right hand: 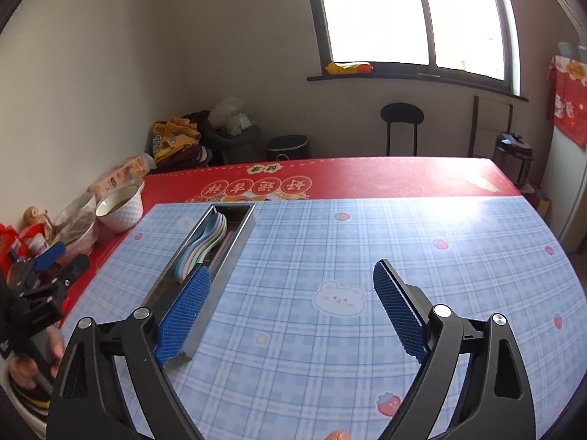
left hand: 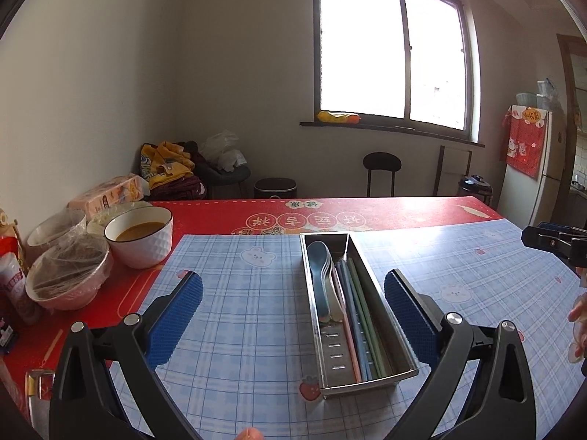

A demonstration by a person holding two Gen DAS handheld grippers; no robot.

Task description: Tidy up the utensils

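In the right wrist view, the blue ribbed left pad covers the near end of the long stainless-steel utensil tray, hiding the handles of the pastel plastic spoons. The plastic-wrapped bowls show only murky contents. The white refrigerator is cut by the edge.

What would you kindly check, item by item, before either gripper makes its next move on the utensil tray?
1. Left gripper open and empty: ok.
2. Right gripper open and empty: ok.
3. Spoons lying inside the metal tray: ok.
4. Chopsticks in the tray beside the spoons: ok.
5. No loose utensils visible on the blue checked mat: ok.
6. Soup bowl apart from the tray: ok.
7. Utensils separated by a full divider: cannot tell.
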